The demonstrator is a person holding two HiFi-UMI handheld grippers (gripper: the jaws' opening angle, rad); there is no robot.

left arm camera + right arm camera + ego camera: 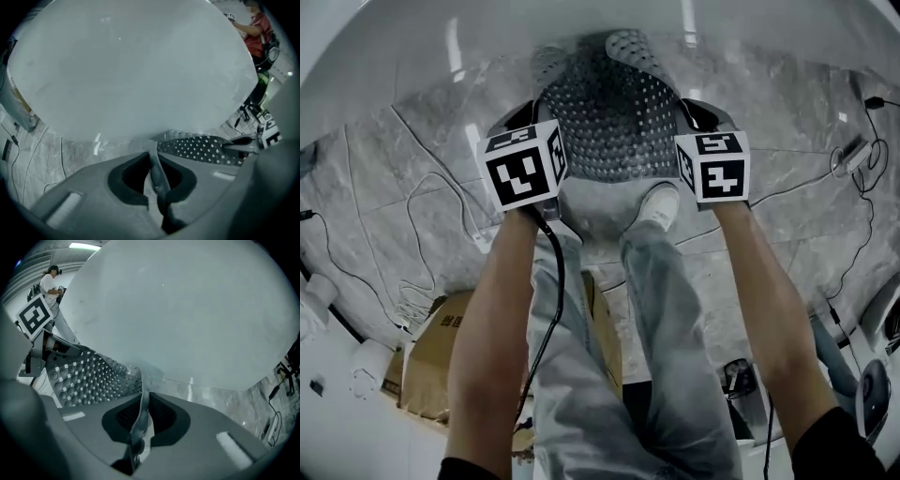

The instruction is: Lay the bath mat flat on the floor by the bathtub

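**Set-down step in hand, mat not yet flat**

Pinches the bath mat by its near edge, with the left hand-held gripper and the right hand-held gripper each clamped on the thin rim. Holds it stretched between them above the floor, far end toward the bathtub just ahead. Likely calls next for going lower, laying it out flat, then opening both.

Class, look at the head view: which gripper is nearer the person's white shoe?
Right. The right gripper, clamped on the bath mat, sits just above-right of the white shoe; the left gripper grips the mat's other side, farther to the shoe's left.
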